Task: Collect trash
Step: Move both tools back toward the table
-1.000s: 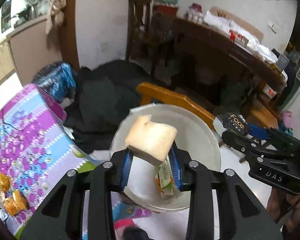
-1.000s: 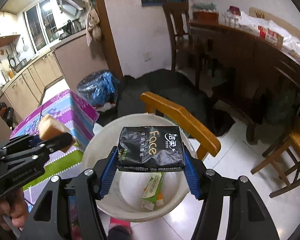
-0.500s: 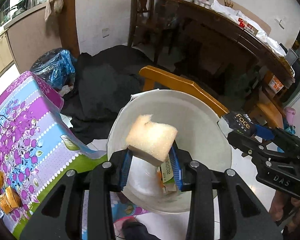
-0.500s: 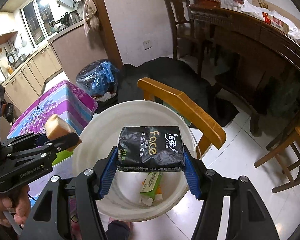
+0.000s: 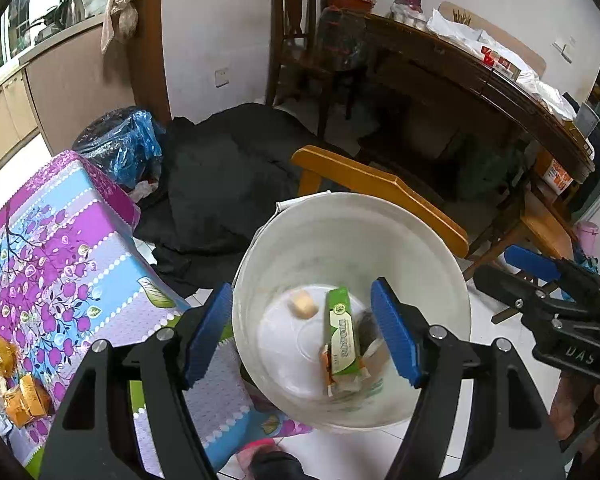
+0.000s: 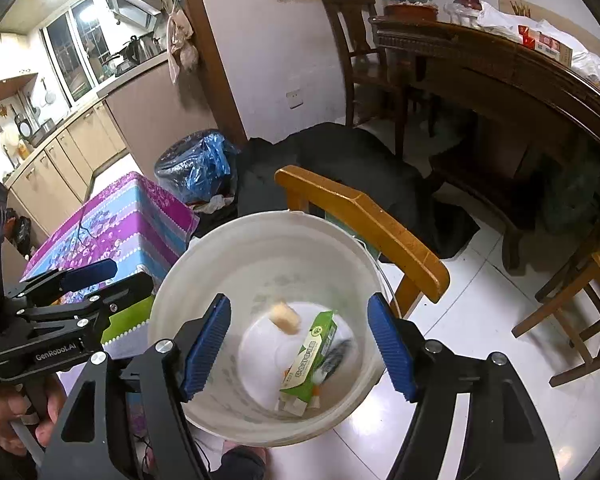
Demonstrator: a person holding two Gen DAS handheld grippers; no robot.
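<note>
Trash lies inside the white bucket (image 5: 452,280): a blurred yellow sponge piece (image 5: 302,304), a green carton (image 5: 342,332) and a blurred dark packet (image 6: 338,354) beside the carton. The left gripper (image 5: 302,338) is above the bucket mouth; its jaws have just been opening and stand apart with nothing between the blue pads. The right gripper (image 6: 300,346) is likewise over the mouth, jaws just widened, nothing pressed between them. Both grippers point down into the bucket, with the inner wall visible all round them. The far rim lies close against the yellow wooden chair back (image 6: 364,220). To the left, the near rim sits just beside the edge of the purple floral tablecloth (image 5: 60,248). Bare white floor tile (image 6: 472,312) lies to the right, bounded by a wooden stool (image 6: 580,300). Behind the chair lies a black cloth heap (image 5: 228,176), with a blue-lined bin (image 5: 120,148) beside it.
</note>
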